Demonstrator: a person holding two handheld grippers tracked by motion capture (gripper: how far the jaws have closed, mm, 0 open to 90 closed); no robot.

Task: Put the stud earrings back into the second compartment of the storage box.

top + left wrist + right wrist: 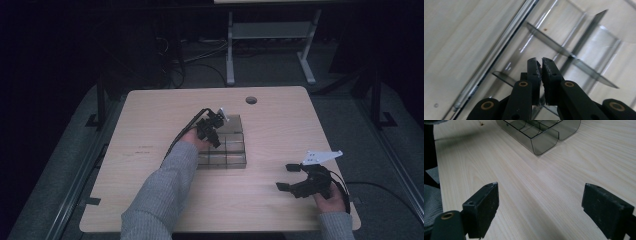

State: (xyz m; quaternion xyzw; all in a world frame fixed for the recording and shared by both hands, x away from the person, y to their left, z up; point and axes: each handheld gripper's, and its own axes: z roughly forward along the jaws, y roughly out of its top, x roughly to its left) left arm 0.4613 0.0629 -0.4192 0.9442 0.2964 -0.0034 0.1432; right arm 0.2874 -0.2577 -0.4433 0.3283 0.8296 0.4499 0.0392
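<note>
Left claw pressed together, empty, over tray at counter centre. Right claw spread apart, empty, at 4 o'clock.

A dim laboratory or test room arranged for recording manipulation trials. A pale wood-grain table with a round cable hole stands on grey carpet, and beyond it, well past the left gripper, a white metal desk frame and loose floor cables sit in shadow. Dark rails flank the table to the outer side of each gripper, and the right gripper carries a grey tracking plate.
</note>
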